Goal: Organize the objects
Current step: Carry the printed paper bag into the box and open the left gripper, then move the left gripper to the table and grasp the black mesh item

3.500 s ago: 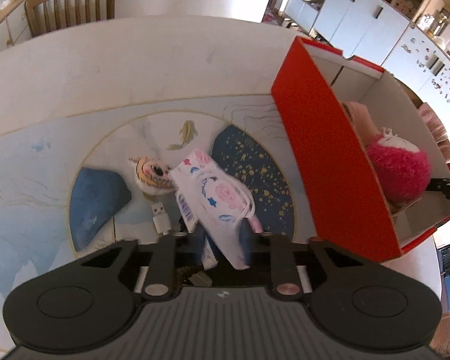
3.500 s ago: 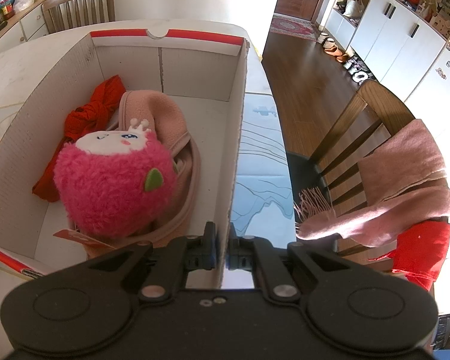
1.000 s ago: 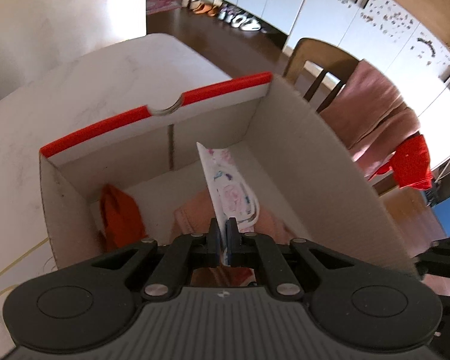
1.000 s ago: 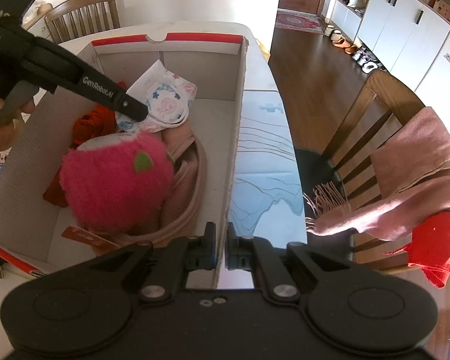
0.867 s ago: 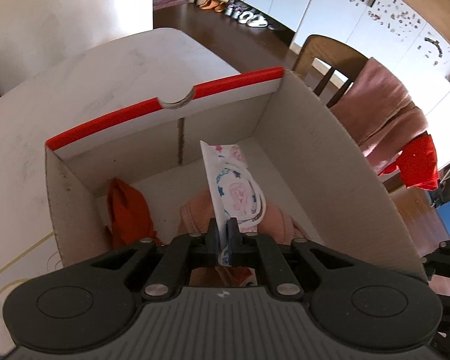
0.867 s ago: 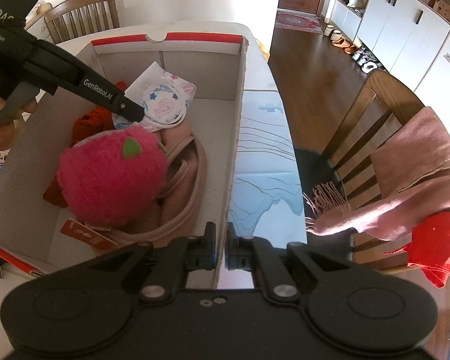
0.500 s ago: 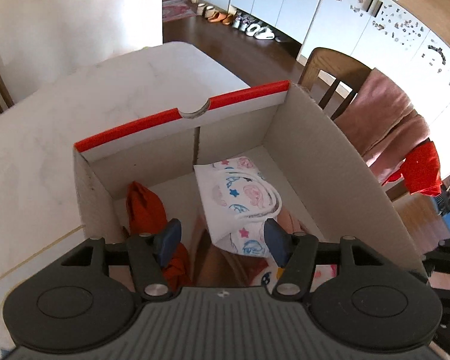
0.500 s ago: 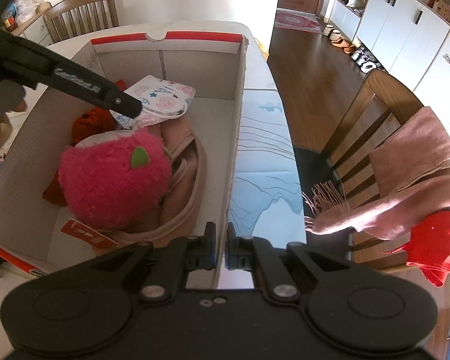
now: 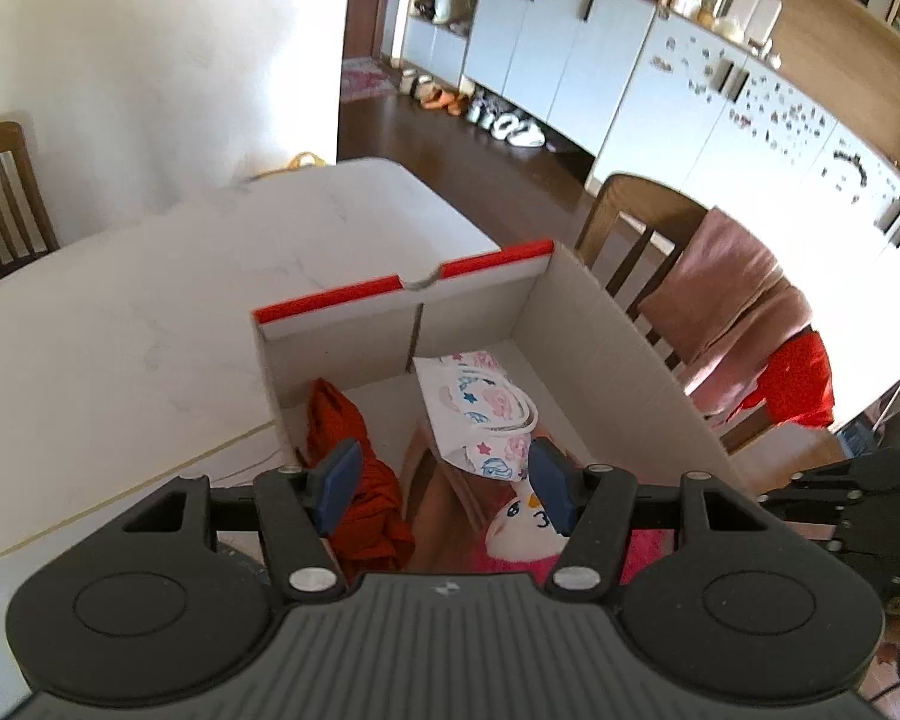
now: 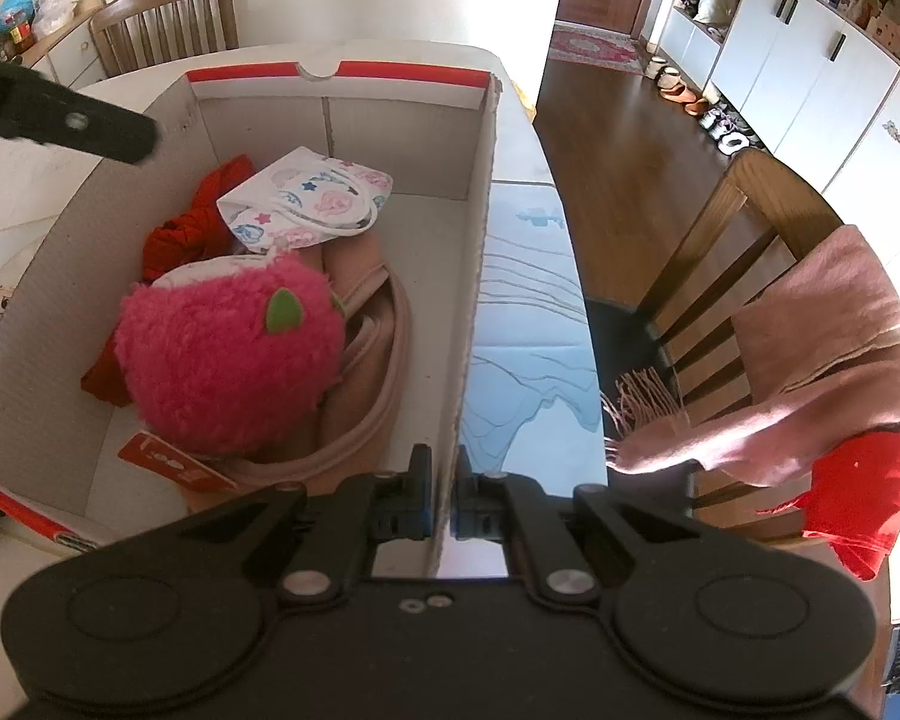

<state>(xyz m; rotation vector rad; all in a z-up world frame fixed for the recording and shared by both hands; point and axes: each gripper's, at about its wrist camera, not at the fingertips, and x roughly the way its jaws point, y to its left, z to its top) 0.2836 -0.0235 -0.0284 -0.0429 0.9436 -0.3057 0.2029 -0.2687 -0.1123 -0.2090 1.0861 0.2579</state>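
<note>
Cardboard makes up the box (image 10: 477, 276), a long open rectangle with grey-white corrugated inner walls, a red rim and a small half-round notch cut in its far end wall; it stands on a pale marble-look table (image 9: 150, 312). At the left inside the box, in the right wrist view, a crumpled red cloth (image 10: 192, 228) lies bunched against the side wall. Next to it sits a fuzzy pink plush toy (image 10: 228, 354), round and shaggy, with a small green felt leaf on its side. Under the plush is a soft beige fabric bag (image 10: 366, 372) with a rounded piped edge. A flat white pouch (image 10: 306, 201) printed with pink, blue and star shapes lies on top of the bag toward the far end, nearly flat, its long axis running across the box from wall to wall in that view. The left gripper (image 9: 444, 489) hangs above the box with its blue-padded jaws spread and nothing between them, clear of the pouch. The right gripper (image 10: 444, 501) has its jaws pinching the near corner of the box's right wall. To the right, a wooden chair (image 10: 720, 252) carries a fringed pink scarf (image 10: 822, 348).
</note>
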